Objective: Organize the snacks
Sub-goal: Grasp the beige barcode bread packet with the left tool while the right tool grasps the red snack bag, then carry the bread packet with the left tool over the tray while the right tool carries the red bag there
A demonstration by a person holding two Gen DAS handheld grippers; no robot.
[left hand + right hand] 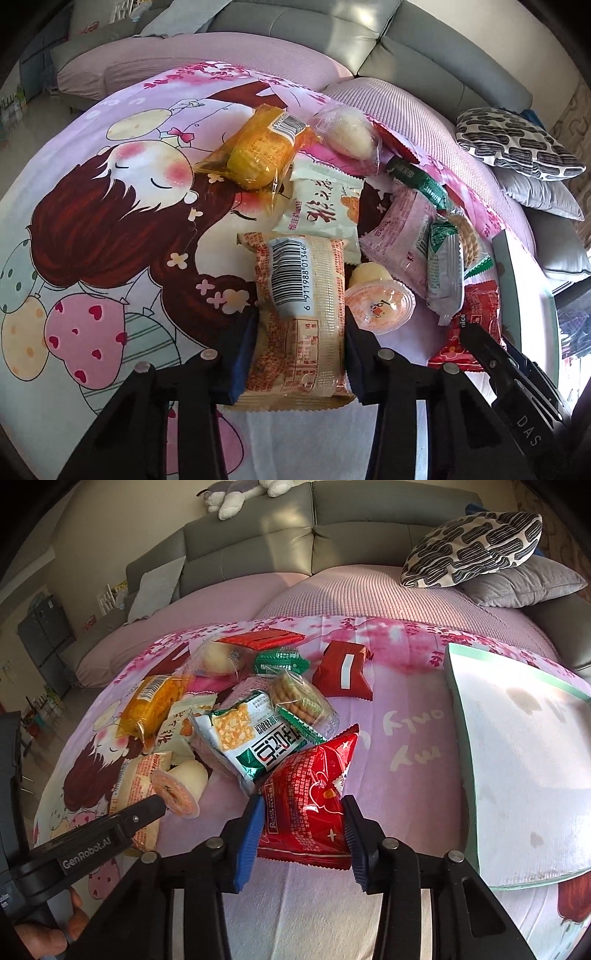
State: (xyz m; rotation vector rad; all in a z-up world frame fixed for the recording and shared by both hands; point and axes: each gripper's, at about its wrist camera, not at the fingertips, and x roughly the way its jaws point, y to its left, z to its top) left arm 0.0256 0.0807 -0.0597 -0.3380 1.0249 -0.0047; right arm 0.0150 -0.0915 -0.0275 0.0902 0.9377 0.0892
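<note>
A pile of snack packets lies on a pink cartoon blanket point(110, 229). My left gripper point(301, 347) is shut on a beige-orange packet with a large barcode point(299, 291), its blue pads pressing both long sides. In the right wrist view, that packet point(136, 779) lies at the pile's left edge. My right gripper point(304, 823) is shut on a puffy red packet point(314, 786), which rises tilted between the pads. The red packet point(476, 325) also shows in the left wrist view at the right, partly hidden by a black finger.
Loose snacks include an orange packet point(258, 155), a white packet point(325, 206), a jelly cup point(380, 302), a green-white packet point(251, 742), biscuits point(299, 698) and a dark red packet point(343, 672). A white tray with a green rim point(458, 709) lies on the right. Patterned pillow point(472, 550) and grey sofa point(369, 524) behind.
</note>
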